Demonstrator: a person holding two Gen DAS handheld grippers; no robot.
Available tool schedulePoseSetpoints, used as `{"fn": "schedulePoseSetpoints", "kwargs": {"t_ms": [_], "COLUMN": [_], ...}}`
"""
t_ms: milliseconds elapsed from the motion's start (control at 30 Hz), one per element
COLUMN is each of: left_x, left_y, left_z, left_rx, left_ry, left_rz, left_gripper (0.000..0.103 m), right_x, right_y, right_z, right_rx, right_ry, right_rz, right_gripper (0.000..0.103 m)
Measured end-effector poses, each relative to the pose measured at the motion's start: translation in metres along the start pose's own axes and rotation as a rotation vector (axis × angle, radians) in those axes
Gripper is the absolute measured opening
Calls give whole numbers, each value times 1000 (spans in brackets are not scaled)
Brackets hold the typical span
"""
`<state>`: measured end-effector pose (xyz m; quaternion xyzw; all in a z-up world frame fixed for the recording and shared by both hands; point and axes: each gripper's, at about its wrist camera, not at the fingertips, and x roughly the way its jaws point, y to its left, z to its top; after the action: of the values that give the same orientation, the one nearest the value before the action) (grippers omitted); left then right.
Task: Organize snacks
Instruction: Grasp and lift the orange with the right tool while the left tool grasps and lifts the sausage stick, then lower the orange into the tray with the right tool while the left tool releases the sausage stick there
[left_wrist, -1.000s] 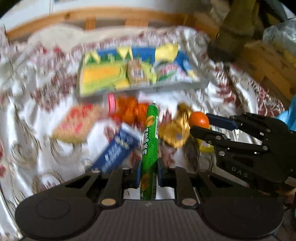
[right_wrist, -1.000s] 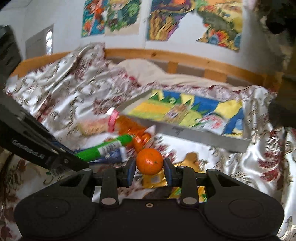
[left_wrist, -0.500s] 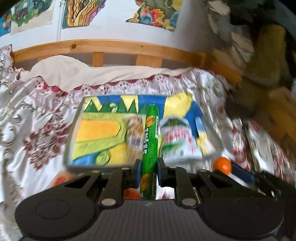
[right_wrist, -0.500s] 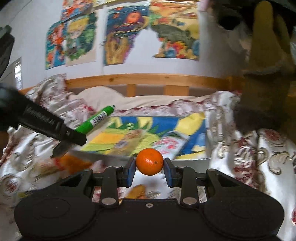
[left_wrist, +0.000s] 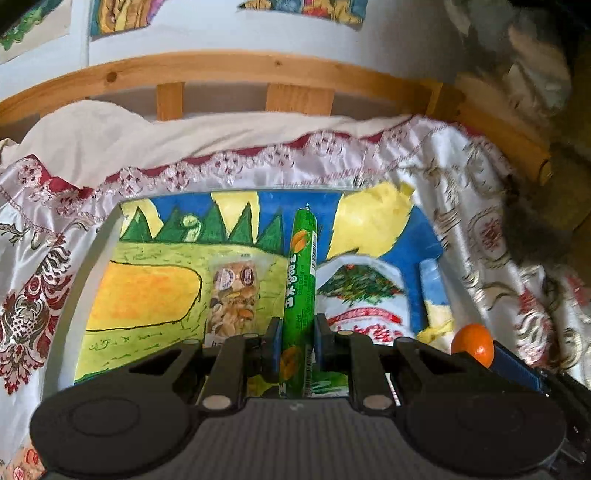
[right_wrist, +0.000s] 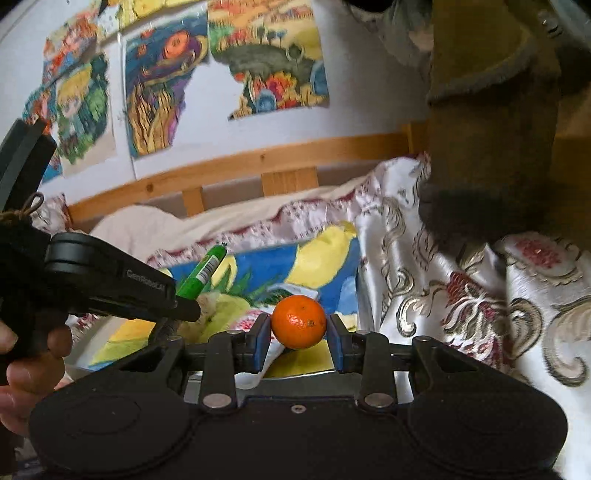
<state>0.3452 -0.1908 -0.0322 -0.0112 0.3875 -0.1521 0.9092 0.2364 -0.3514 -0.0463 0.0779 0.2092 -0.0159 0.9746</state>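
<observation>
Snacks carried above a painted tray (left_wrist: 99, 258) on a bed draped in a patterned satin bedspread (left_wrist: 480, 221). Left claw (left_wrist: 298, 343) clamped on a long green snack stick (left_wrist: 301, 280), held lengthwise and pointing toward the wooden bed rail (left_wrist: 236, 70). Right claw (right_wrist: 298, 341) clamped on a small orange (right_wrist: 298, 322), pads pressed to either side of the fruit. Inside the tray, over a bright picture of green peaks, yellow shapes and blue sky: a clear packet of biscuits (left_wrist: 232, 295) just left of the green stick, a white bag with a red and green print (left_wrist: 362, 299) just right of it. Orange also seen from the left wrist camera at the tray's right edge, gripped in the other tool's blue-padded tips. From the right wrist camera, left tool reaching in from the left over the tray, green stick jutting out past its tips, fingers of a hand (right_wrist: 33, 354) wrapped around its handle. White pillow (left_wrist: 184, 140) behind the tray, colourful drawings (right_wrist: 266, 62) taped to the wall above. Dark, fuzzy olive-brown shape at the right, unclear what.
</observation>
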Motion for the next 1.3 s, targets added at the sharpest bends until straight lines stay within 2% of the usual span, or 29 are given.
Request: {"fn": "schedulePoseSetpoints", "kwargs": {"t_ms": [267,600,733,800,933,967,1033,1067,1133,1233,1300], "left_x": [18,24,14,6,-18,-25,-43,-52,-71,-103,-125], "left_y": [-6,-10,-13,-14,-15,-14,-12,-11,-6,4,11], "left_z": [-10,-12,-11,-9,-5,-4,-3,-3,-2,-4,-9], "left_rx": [24,38,65,58,45,42,35,28,10,-3,-13], "left_ry": [58,107,88,78,42,28,-13,-35,-77,-157,-223], "left_rz": [29,67,71,64,54,53,53,53,40,21,20], "left_gripper": [18,19,20,28,38,44,56,62,65,75,86], "right_x": [21,22,19,16,3,-2,-11,-17,-29,-53,-69], "right_y": [5,1,0,0,-2,-2,-1,-1,-1,1,5], "right_z": [-5,-5,-5,-5,1,3,7,9,14,18,21], "right_rx": [9,60,75,78,94,93,87,84,88,82,66], "right_ry": [65,58,45,30,-3,-15,-33,-42,-64,-125,-157], "right_rz": [-19,3,9,-3,-11,-12,-18,-22,-28,-38,-39], "right_gripper": [35,36,42,42,55,57,65,72,81,85,88]}}
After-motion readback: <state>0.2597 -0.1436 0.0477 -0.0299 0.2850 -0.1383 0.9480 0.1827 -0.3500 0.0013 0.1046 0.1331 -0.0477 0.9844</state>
